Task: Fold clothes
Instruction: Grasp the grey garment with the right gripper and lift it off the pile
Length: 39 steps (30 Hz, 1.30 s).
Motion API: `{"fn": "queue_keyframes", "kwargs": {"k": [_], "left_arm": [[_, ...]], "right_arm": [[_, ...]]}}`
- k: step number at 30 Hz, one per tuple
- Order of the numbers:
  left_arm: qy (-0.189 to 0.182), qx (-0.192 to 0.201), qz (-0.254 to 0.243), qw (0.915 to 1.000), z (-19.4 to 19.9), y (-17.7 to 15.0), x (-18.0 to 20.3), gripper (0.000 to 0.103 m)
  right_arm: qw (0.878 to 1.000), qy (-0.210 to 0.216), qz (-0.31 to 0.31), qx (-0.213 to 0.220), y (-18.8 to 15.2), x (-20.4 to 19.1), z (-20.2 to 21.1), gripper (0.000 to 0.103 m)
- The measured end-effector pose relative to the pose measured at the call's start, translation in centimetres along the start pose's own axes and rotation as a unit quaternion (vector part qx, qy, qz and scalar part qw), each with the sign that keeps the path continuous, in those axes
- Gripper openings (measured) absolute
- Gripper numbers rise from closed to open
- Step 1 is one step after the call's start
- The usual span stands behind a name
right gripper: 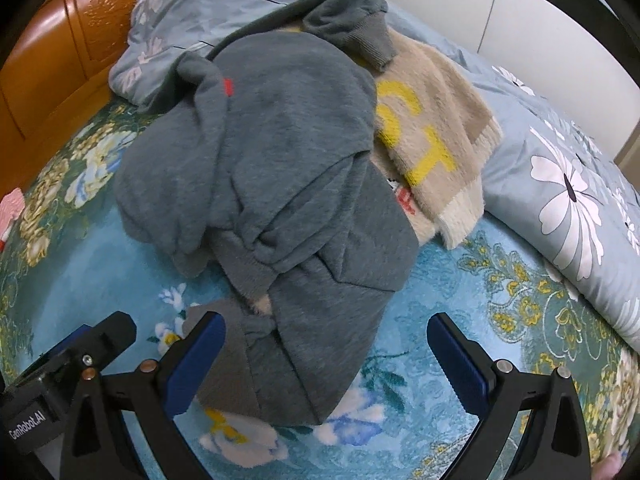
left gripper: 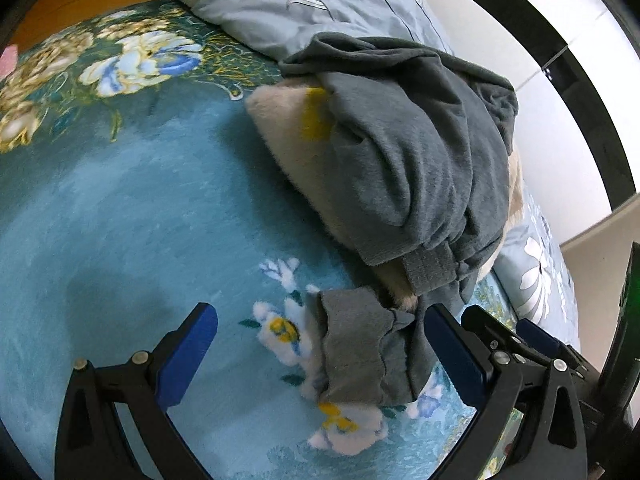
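Both hand-held grippers, left [left gripper: 320, 360] & right [right gripper: 326, 360], are held spread w/ nothing pinched, over a crumpled grey sweatshirt [right gripper: 280, 168] heaped on the bed [left gripper: 120, 220]; its cuff [left gripper: 360, 352] lies near.

The grey sweatshirt [right gripper: 280, 184] hides most of the beige sweater [right gripper: 436, 128].

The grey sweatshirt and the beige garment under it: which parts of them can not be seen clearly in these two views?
- Beige garment: mostly covered by the grey sweatshirt in both views; its yellow lettering is only partly readable.
- Red marks, right wrist view: the sweatshirt hides the rest.
- Sweatshirt's shape: bunched, so sleeves and body are hard to separate.
- Near cuff: in the right wrist view, partly behind the right gripper's finger.
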State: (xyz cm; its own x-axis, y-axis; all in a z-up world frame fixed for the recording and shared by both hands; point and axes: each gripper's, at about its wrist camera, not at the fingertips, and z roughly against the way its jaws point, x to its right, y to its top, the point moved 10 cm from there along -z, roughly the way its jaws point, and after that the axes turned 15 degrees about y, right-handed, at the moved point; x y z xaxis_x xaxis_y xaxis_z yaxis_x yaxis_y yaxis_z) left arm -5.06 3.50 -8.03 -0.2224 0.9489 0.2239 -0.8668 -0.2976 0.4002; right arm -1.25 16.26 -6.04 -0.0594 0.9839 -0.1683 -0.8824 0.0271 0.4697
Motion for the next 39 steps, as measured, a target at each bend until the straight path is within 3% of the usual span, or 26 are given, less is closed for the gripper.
{"fn": "queue_keyframes", "kwargs": {"k": [7, 15, 18, 21, 26, 29, 31, 32, 36, 39], "left_arm": [[0.000, 0.001, -0.012, 0.9999, -1.1, 1.4, 0.7, 0.103], [-0.003, -0.020, -0.008, 0.9998, -0.4, 0.5, 0.6, 0.103], [-0.008, -0.014, -0.001, 0.9999, -0.1, 0.8, 0.2, 0.103], [-0.008, -0.006, 0.015, 0.9998, 0.4, 1.2, -0.9, 0.103], [-0.001, -0.017, 0.063, 0.9979, 1.4, 0.5, -3.5, 0.103], [-0.002, -0.024, 0.096, 0.9951, 2.4, -0.8, -5.2, 0.103], [-0.030, -0.023, 0.124, 0.9915, 3.0, -1.6, -5.9, 0.103], [-0.037, -0.023, 0.138, 0.9894, 3.4, -2.1, -6.4, 0.103], [-0.065, -0.040, 0.175, 0.9815, 4.3, -3.9, -7.0, 0.103], [-0.079, -0.055, 0.174, 0.9800, 5.1, -5.5, -6.7, 0.103]], "right_arm": [[1.000, 0.005, -0.005, -0.007, -1.3, 0.2, -0.6, 0.102], [1.000, 0.013, -0.004, -0.011, -1.7, 0.2, -0.7, 0.100], [0.999, 0.028, -0.011, -0.019, -1.8, 0.1, -1.0, 0.100], [0.997, 0.069, -0.043, -0.003, -0.9, 0.5, -0.6, 0.097], [0.974, 0.167, -0.151, 0.024, 1.8, 0.8, -1.5, 0.080], [0.960, 0.197, -0.197, 0.016, 2.9, 0.4, -2.7, 0.049], [0.951, 0.207, -0.229, 0.024, 3.3, 1.0, -2.9, 0.020], [0.945, 0.216, -0.243, 0.034, 3.4, 1.4, -2.8, 0.015], [0.915, 0.304, -0.252, 0.078, 3.1, 1.9, 0.6, 0.012], [0.904, 0.345, -0.224, 0.115, 1.3, 2.4, 5.2, 0.012]]}}
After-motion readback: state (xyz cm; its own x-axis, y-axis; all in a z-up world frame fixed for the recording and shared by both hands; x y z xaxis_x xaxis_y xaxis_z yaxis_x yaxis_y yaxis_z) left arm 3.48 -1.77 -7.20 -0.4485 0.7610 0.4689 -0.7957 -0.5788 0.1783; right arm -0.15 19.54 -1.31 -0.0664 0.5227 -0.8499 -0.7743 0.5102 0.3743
